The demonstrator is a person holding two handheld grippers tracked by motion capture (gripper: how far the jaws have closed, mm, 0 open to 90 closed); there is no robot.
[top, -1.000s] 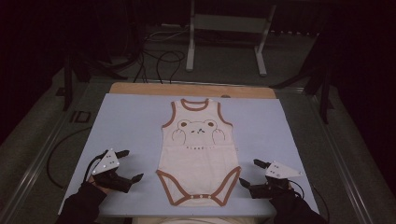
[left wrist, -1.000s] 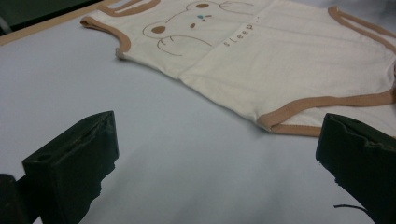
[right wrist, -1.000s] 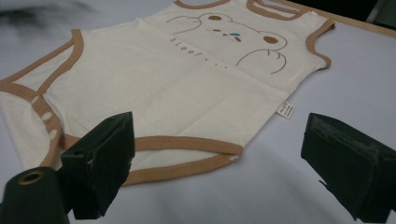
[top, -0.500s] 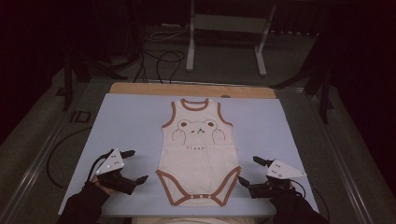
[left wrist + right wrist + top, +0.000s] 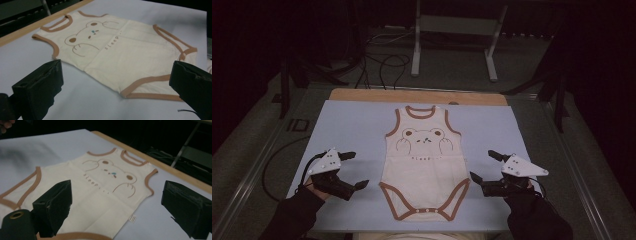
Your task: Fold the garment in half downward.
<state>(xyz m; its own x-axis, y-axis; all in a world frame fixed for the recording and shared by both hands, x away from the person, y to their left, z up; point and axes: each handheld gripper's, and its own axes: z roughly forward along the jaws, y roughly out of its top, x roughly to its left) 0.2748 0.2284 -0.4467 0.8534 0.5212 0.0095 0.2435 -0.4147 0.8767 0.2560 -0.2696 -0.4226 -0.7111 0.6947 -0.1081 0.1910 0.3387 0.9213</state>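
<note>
Because it lies spread flat and face up, the cream sleeveless baby bodysuit with brown trim and a printed bear face offers both side edges freely; it sits in the centre of the high view, neck opening toward the top of the frame and snap-fastened crotch toward the bottom. Under it is a pale blue sheet covering the tabletop, whose wooden far edge shows as a strip above the sheet.

At lower left of the high view, the left gripper rests near the bodysuit's side hem but apart from it, jaws spread wide and holding nothing; in the left gripper view the leg-opening trim lies between its jaws. At lower right, the right gripper has one jaw just beside the opposite edge, jaws likewise apart and empty. Flanking the garment this way likely sets up a two-sided pinch for folding.
</note>
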